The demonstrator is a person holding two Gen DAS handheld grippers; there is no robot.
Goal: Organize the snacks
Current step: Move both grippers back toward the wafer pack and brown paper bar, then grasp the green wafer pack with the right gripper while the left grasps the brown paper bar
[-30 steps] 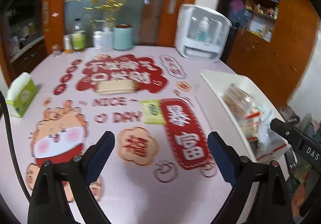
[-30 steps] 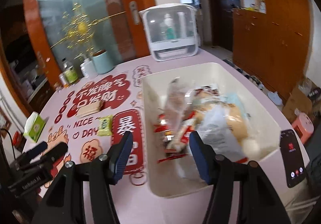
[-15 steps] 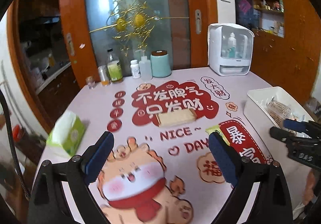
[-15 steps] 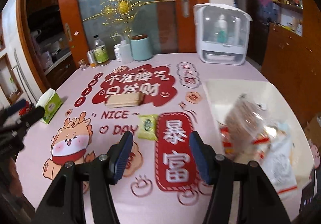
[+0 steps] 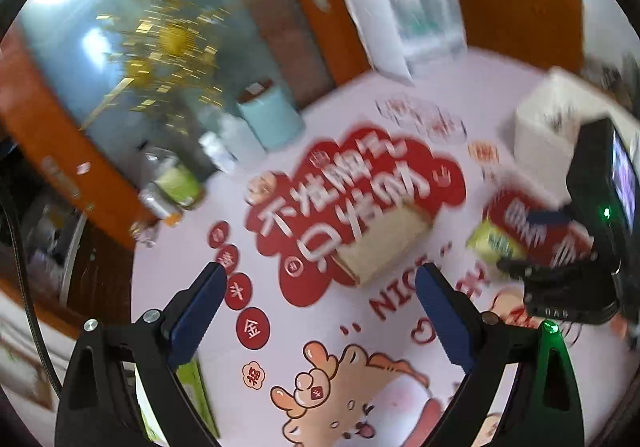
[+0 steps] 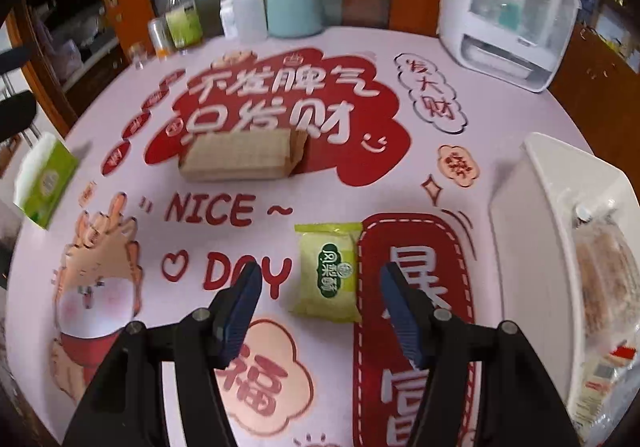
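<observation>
A small green snack packet (image 6: 327, 271) lies on the printed tablecloth, straight ahead of my open, empty right gripper (image 6: 320, 287). A tan wafer pack (image 6: 240, 157) lies further back on the red print. A white bin (image 6: 560, 231) holding several bagged snacks stands at the right. In the blurred left wrist view, my open, empty left gripper (image 5: 318, 297) hovers over the table, with the wafer pack (image 5: 382, 243) just ahead, the green packet (image 5: 494, 241) to the right, and the right gripper (image 5: 560, 283) over that packet.
A green tissue box (image 6: 44, 183) sits at the left edge. Bottles and a teal canister (image 6: 294, 7) line the far edge. A white dispenser cabinet (image 6: 508, 11) stands at the back right. A glass door and wooden cabinets are behind the table.
The right gripper has swung left from the bin and lowered over the green packet. The left gripper has tilted and moved closer to the wafer pack. Both stay open.
</observation>
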